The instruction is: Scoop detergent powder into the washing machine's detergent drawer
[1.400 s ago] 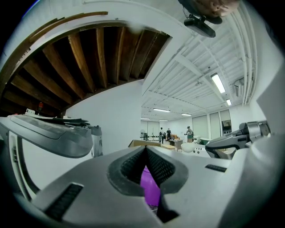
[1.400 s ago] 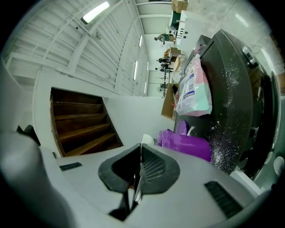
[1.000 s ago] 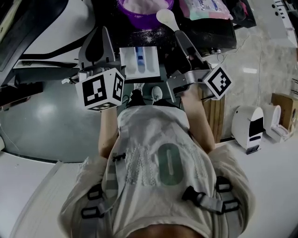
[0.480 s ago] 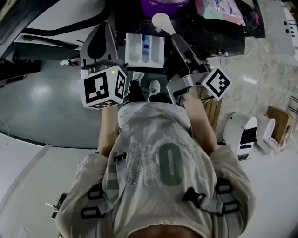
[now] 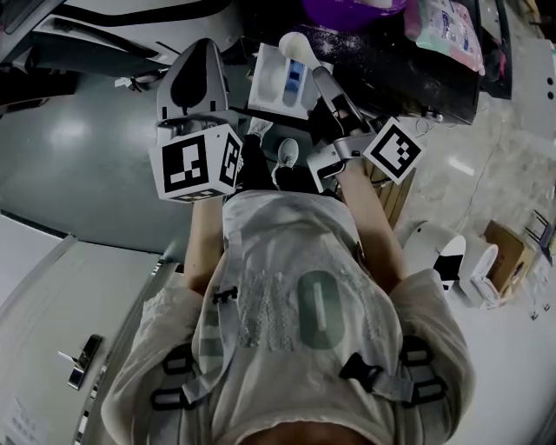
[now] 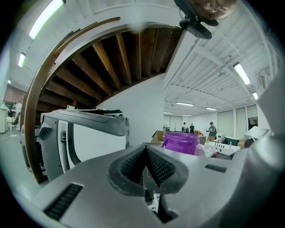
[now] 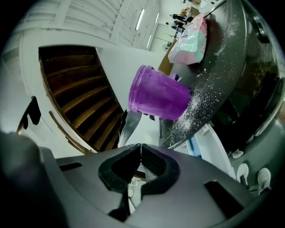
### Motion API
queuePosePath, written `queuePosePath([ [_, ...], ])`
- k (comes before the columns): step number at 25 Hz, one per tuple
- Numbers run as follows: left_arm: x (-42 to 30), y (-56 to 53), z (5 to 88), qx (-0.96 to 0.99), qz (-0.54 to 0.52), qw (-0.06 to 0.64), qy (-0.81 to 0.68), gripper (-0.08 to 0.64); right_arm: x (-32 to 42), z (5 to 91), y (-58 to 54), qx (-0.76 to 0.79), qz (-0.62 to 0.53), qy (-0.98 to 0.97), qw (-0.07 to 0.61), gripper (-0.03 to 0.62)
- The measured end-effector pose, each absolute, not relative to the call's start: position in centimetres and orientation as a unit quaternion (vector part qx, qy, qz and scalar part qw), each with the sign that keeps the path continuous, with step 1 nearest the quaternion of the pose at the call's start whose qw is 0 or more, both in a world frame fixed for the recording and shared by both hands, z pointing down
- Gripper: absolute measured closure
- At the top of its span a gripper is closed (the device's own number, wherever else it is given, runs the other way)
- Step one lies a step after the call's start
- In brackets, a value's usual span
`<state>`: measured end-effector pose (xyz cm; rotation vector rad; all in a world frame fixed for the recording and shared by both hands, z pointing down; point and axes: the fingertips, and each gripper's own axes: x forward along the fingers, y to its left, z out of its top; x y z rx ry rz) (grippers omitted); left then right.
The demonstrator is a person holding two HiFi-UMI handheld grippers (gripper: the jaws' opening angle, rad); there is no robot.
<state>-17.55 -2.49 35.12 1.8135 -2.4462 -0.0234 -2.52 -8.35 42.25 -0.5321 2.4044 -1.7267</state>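
Head view: seen from above, a person holds two grippers over an open white detergent drawer (image 5: 271, 85). The right gripper (image 5: 321, 76), at the drawer's right edge, is clamped on the handle of a white scoop (image 5: 295, 43). The scoop's bowl sits at the drawer's far right corner, between the drawer and a purple tub (image 5: 352, 10). Whether the bowl carries powder cannot be told. The left gripper (image 5: 200, 50) hovers just left of the drawer.

Left gripper view: the left gripper (image 6: 145, 149) has its jaws pressed together with nothing between them.

Right gripper view: the right gripper (image 7: 140, 147) has its jaws closed on the scoop's (image 7: 130, 124) thin handle. Beyond the drawer (image 7: 213, 142) stands the tub (image 7: 158, 95), amid spilled powder (image 7: 200, 102).

The step looks like carrying a scoopful to the drawer. Next, the bowl needs centring over a compartment, then a slow tilt.
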Motion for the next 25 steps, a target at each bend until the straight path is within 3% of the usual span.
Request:
queuePosePath([
  [15,-20.7,0.2,38.8,0.552,-0.005,0.084,-0.830,0.540,-5.7,47.4,-5.8,-0.186,-0.419,0.878,-0.137,0.582],
  [25,-20.9,0.3,39.8,0.547,-0.008,0.092,-0.832,0.540,-6.2,49.0,-4.8,-0.182,-0.310,0.902,-0.238,0.583],
])
